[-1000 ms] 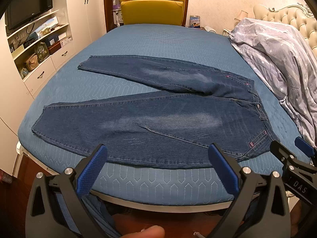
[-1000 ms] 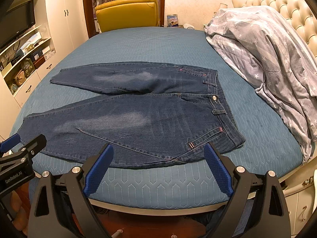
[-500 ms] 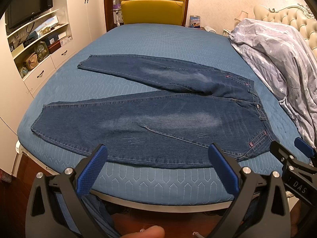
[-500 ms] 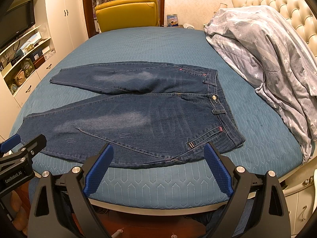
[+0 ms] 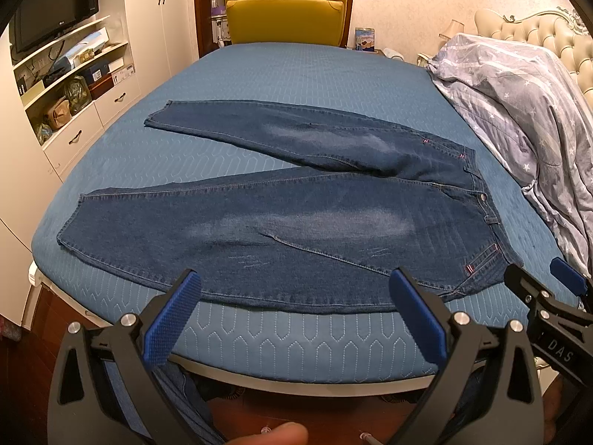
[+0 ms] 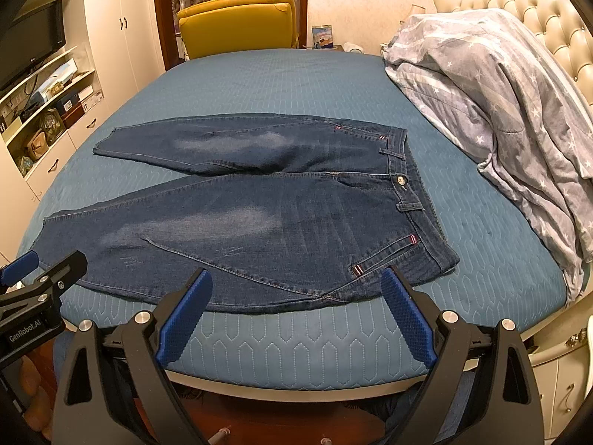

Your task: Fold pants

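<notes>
Both grippers hung just off the near edge of the bed (image 5: pixel 296 74), tilted down toward it. The left gripper (image 5: pixel 292 319) had its blue pads spread wide with nothing between them, and the right gripper (image 6: pixel 296 313) stood likewise, wide apart and empty (its neighbour's black frame showed at the edge of each view). Nothing had shifted from a second before: both grippers and the cloth lay as they had. The jeans (image 6: pixel 259 222) lay flat on the blue quilted cover, waistband to the right, the two legs splayed to the left, the nearer leg's long edge running just beyond the pads. Bare cover lay all around the jeans, with a star-patterned duvet (image 6: pixel 500 111) heaped along the right side.
</notes>
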The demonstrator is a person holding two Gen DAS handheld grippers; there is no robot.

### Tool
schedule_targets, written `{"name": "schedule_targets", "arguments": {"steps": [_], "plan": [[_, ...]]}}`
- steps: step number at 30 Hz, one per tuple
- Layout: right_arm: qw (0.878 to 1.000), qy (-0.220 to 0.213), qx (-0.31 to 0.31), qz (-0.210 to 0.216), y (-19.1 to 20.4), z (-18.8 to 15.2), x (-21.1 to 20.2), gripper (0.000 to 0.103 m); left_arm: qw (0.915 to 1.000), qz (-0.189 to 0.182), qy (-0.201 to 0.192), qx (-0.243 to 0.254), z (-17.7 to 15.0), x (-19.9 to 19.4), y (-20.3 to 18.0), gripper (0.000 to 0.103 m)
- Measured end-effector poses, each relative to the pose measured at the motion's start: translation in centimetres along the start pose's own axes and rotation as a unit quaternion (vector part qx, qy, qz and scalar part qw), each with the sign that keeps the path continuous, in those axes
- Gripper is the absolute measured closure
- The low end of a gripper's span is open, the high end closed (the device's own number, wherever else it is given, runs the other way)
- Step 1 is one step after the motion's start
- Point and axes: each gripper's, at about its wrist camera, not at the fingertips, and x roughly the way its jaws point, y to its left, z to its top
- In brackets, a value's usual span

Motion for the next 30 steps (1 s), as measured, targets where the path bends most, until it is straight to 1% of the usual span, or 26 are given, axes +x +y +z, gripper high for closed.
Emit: {"name": "schedule_targets", "arguments": {"steps": [6,8,9,10,12,14,16,18,20,23,26,28,30], "plan": [[1.000,0.006,0.004,0.006,-0.2,-0.3,0.5,0.014,1.0000,-0.003,0.002,-0.002,-0.3,0.3,-0.1,0.001],[0.999,0.018,0.014,0.024,-0.9,0.0,1.3,0.014,0.9998,-0.018,0.005,-0.009,-0.3,0.8,0.0,0.001],[0.999,0.021,0.014,0.026,-1.3,0.3,1.8,0.014,0.9994,-0.030,0.006,-0.014,-0.2,1.1,0.2,0.001],[0.999,0.027,0.016,0.029,-2.0,0.8,2.4,0.014,0.9988,-0.043,0.010,-0.020,-0.1,1.4,0.4,0.001],[0.998,0.039,0.031,0.047,-4.2,2.1,4.3,0.014,0.9984,-0.051,0.013,-0.022,0.3,1.8,0.6,0.001],[0.997,0.054,0.035,0.035,-6.5,3.6,6.5,0.014,0.9984,-0.051,0.010,-0.024,0.9,2.2,0.9,0.001],[0.997,0.064,0.041,0.032,-9.6,5.7,9.5,0.014,0.9975,-0.060,0.014,-0.033,1.4,2.9,1.2,0.001],[0.993,0.097,0.062,0.036,-13.4,8.2,13.7,0.014,0.9972,-0.060,0.020,-0.041,1.7,3.7,1.5,0.001],[0.990,0.114,0.074,0.043,-16.5,11.1,17.6,0.014,0.9963,-0.059,0.037,-0.050,1.8,5.3,2.0,0.001],[0.991,0.119,0.066,-0.006,-21.1,16.0,24.0,0.014,0.9956,-0.050,0.054,-0.059,1.8,7.0,2.7,0.001],[0.988,0.129,0.081,-0.003,-24.3,19.2,28.9,0.014,0.9955,-0.036,0.064,-0.060,2.0,8.8,3.4,0.001],[0.987,0.128,0.097,-0.002,-26.3,21.1,32.2,0.014,0.9955,-0.027,0.064,-0.064,2.2,9.6,4.0,0.002],[0.983,0.136,0.118,0.022,-27.7,22.4,35.5,0.014,0.9955,-0.015,0.065,-0.067,2.6,10.4,4.8,0.002]]}}
